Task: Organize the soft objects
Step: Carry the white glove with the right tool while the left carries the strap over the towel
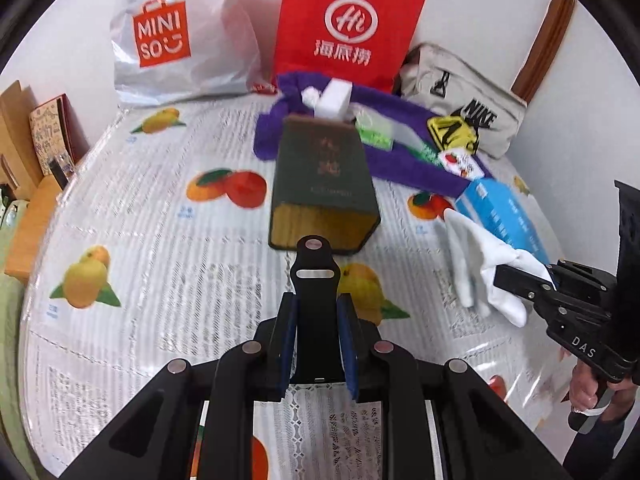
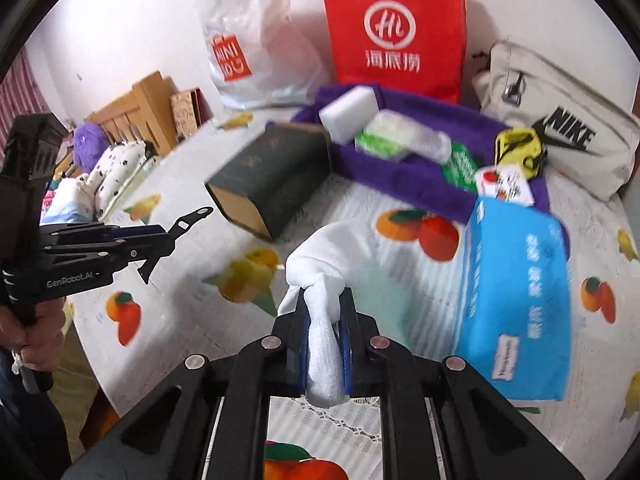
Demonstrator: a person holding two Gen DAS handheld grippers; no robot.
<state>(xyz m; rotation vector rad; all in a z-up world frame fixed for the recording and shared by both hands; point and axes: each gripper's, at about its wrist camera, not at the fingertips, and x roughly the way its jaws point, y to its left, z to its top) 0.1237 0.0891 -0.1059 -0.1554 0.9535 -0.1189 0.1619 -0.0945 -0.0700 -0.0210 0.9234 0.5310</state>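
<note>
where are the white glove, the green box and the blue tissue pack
white glove (image 2: 320, 272), right wrist view, on the bunched cloth above the pads
green box (image 1: 322, 176), left wrist view, on its dark top face
blue tissue pack (image 2: 516, 292), right wrist view, on its printed front

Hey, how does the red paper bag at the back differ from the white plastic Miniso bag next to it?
The red paper bag stands stiff and flat-faced with sharp edges; the white Miniso bag is crinkled and slumped. The red bag carries a white round logo with Chinese characters, the Miniso bag an orange-red square logo. Both stand at the back of the table against the wall.
</note>
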